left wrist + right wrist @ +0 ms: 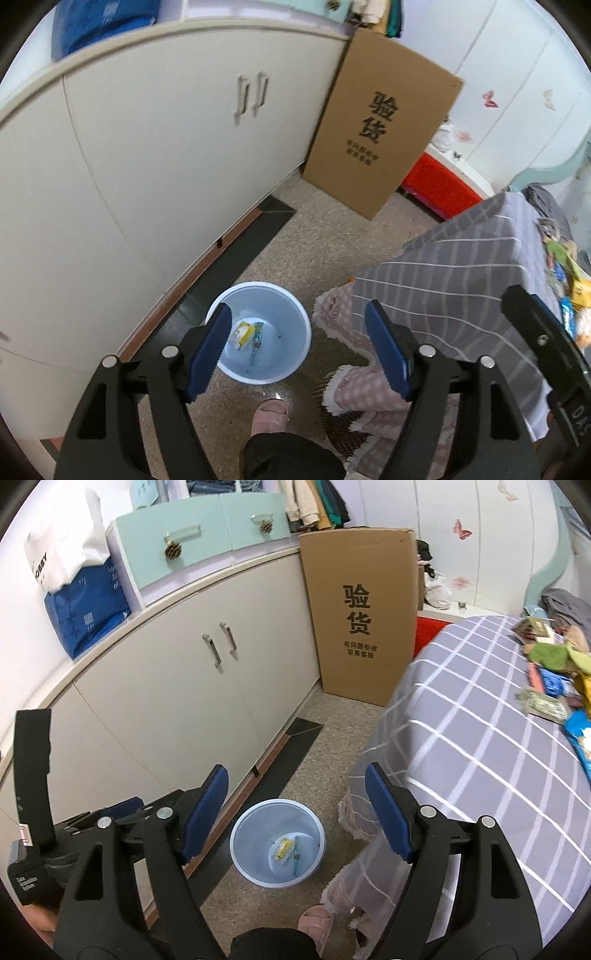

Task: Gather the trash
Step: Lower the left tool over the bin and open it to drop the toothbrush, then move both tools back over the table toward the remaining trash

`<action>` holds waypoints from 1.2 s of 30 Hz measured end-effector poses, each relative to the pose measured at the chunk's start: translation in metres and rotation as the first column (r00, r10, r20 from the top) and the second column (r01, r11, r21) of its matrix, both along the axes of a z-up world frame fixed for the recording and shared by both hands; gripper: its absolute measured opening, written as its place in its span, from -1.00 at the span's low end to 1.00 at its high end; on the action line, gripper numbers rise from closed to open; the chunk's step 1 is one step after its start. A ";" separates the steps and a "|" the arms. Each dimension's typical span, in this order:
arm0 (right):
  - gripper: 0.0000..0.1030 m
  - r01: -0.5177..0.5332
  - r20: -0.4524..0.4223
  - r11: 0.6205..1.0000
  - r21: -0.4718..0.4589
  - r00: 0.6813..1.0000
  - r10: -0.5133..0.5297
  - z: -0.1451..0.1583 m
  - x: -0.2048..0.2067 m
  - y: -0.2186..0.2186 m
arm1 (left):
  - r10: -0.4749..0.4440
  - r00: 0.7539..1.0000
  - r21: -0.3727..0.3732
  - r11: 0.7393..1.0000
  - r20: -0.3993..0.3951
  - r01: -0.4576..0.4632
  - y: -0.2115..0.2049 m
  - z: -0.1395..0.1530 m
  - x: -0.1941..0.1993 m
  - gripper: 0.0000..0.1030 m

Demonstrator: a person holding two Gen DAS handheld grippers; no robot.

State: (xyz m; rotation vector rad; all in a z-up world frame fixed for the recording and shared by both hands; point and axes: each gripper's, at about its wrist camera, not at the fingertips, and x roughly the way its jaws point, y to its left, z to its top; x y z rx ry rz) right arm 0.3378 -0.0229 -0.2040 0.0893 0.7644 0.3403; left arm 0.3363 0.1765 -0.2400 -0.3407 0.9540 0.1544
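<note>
Now both tools wide, empty. Left tool (295, 347) over blue bin (295, 314), wrappers inside. Remaining trash pile (554, 686) on checked surface (461, 720), right of frame; right tool (295, 816) nearer.

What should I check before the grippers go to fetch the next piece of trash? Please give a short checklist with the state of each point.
1. Left gripper empty, jaws apart: ok.
2. Right gripper empty, jaws apart: ok.
3. Blue bin upright on the floor beside the table, mouth free: ok.
4. Dropped trash lies inside the bin, yellow wrapper at the bottom: ok.
5. More trash waits on the checked tablecloth, wrappers at its far side: ok.
6. Slippered foot close to the bin, may knock it: cannot tell.
</note>
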 end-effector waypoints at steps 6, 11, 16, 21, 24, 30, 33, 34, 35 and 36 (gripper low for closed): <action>0.49 0.073 0.029 0.997 0.041 0.997 -0.074 0.019 -0.023 -0.052 | -0.080 0.995 0.030 0.996 0.064 0.078 -0.044 0.034 -0.012 0.42; 0.57 0.173 0.056 0.982 0.083 0.983 -0.177 0.034 -0.043 -0.116 | -0.170 0.980 0.057 0.985 0.107 0.165 -0.098 0.059 -0.018 0.48; 0.63 0.292 0.060 0.950 0.110 0.952 -0.299 0.040 -0.061 -0.185 | -0.283 0.953 0.073 0.958 0.111 0.276 -0.165 0.073 -0.016 0.52; 0.67 0.414 0.039 0.901 0.128 0.906 -0.422 0.035 -0.075 -0.251 | -0.381 0.921 0.076 0.924 0.085 0.375 -0.234 0.076 -0.008 0.52; 0.69 0.483 0.012 0.863 0.146 0.872 -0.490 0.028 -0.080 -0.285 | -0.404 0.912 0.067 0.914 0.065 0.400 -0.260 0.073 -0.001 0.52; 0.77 0.581 -0.063 0.788 0.203 0.811 -0.582 0.018 -0.071 -0.330 | -0.393 0.918 0.032 0.920 0.049 0.392 -0.297 0.068 0.015 0.52; 0.78 0.598 -0.104 0.762 0.250 0.799 -0.592 0.012 -0.057 -0.341 | -0.380 0.924 0.020 0.925 0.044 0.380 -0.307 0.065 0.025 0.52; 0.78 0.599 -0.110 0.756 0.264 0.798 -0.593 0.010 -0.051 -0.344 | -0.377 0.925 0.022 0.926 0.042 0.376 -0.309 0.065 0.027 0.52; 0.78 0.602 -0.120 0.753 0.264 0.796 -0.594 0.008 -0.044 -0.343 | -0.373 0.927 0.025 0.928 0.040 0.373 -0.312 0.064 0.030 0.52; 0.78 0.603 -0.133 0.749 0.275 0.795 -0.592 0.006 -0.038 -0.346 | -0.371 0.928 0.026 0.928 0.037 0.370 -0.315 0.062 0.035 0.52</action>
